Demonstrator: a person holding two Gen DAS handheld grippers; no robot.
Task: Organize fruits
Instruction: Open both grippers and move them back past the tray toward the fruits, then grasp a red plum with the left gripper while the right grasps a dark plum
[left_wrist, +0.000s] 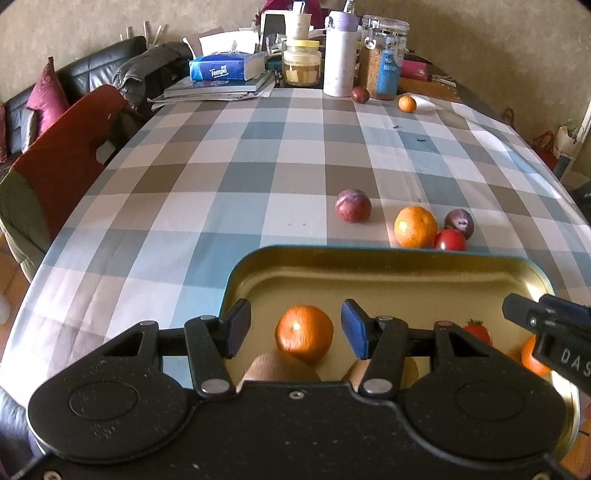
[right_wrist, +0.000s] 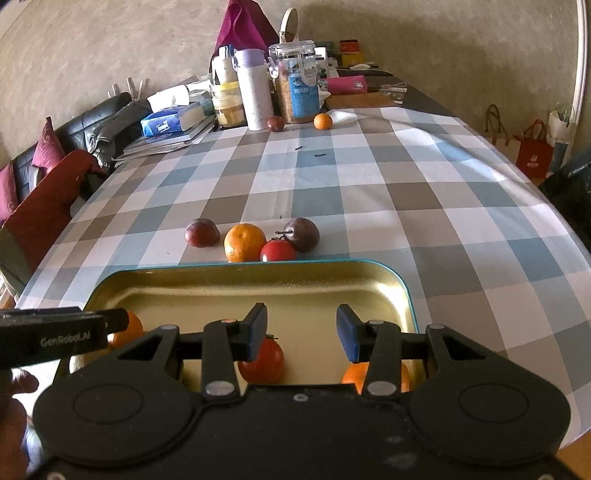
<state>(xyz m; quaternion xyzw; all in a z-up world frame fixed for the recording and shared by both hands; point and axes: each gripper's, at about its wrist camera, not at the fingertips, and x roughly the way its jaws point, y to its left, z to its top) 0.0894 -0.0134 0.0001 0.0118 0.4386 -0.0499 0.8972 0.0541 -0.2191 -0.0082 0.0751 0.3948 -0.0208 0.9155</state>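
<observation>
Fruits sit partly in a shallow gold metal tray (left_wrist: 388, 266) with rounded corners and a teal rim, partly on the checked tablecloth (left_wrist: 221, 177) beyond it. In the tray, a glossy round orange (left_wrist: 304, 333) lies between the spread blue pads of the left gripper (left_wrist: 296, 328), touching neither. To the right lie a red tomato (right_wrist: 263, 360) and a second orange (right_wrist: 356, 374), below the right gripper (right_wrist: 301, 332), whose jaws also stand apart and empty. Just past the tray's far rim, 4 fruits cluster: a dull purple plum (right_wrist: 201, 232) to the left, then a dimpled orange fruit (right_wrist: 243, 242), a smooth red tomato on the cloth (right_wrist: 277, 250) and a dark stemmed plum (right_wrist: 302, 233), the last 3 touching. At the far end, 1 small plum (right_wrist: 276, 123) and 1 small orange (right_wrist: 323, 121) rest beside a white flask (right_wrist: 253, 90), a clear clip-top jar (right_wrist: 295, 85), a tissue pack (right_wrist: 162, 123) and stacked books (right_wrist: 166, 142).
</observation>
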